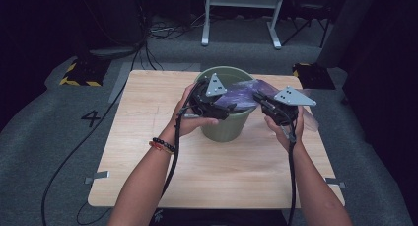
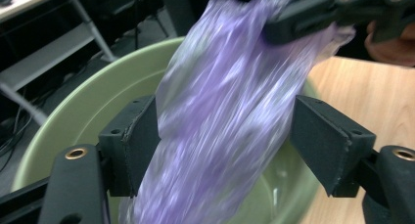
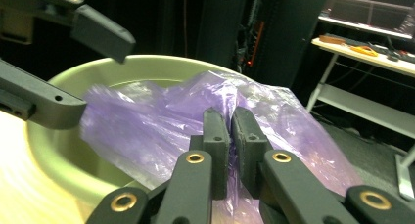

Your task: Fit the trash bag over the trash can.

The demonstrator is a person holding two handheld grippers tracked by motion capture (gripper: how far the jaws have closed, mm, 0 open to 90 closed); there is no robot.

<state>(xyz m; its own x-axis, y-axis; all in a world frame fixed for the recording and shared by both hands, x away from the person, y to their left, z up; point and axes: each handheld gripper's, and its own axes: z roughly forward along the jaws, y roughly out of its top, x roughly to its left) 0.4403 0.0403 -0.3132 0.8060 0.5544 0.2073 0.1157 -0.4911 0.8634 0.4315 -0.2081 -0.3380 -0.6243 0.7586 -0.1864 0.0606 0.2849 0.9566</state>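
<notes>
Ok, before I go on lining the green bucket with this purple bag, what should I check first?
1. Right gripper shut on the purple plastic bag: ok, the film is pinched between its jaws.
2. Left gripper gripping the bag: not ok, the film passes between its open jaws and the pads do not press on it.
3. Bag over the green bucket: ok, it hangs across the opening.
4. Bag mouth opened out over the bucket rim: not ok, the film is bunched.
5. Bucket upright on the wooden table: ok.
6. Bag free of tears: cannot tell, the left gripper view is blurred.
</notes>
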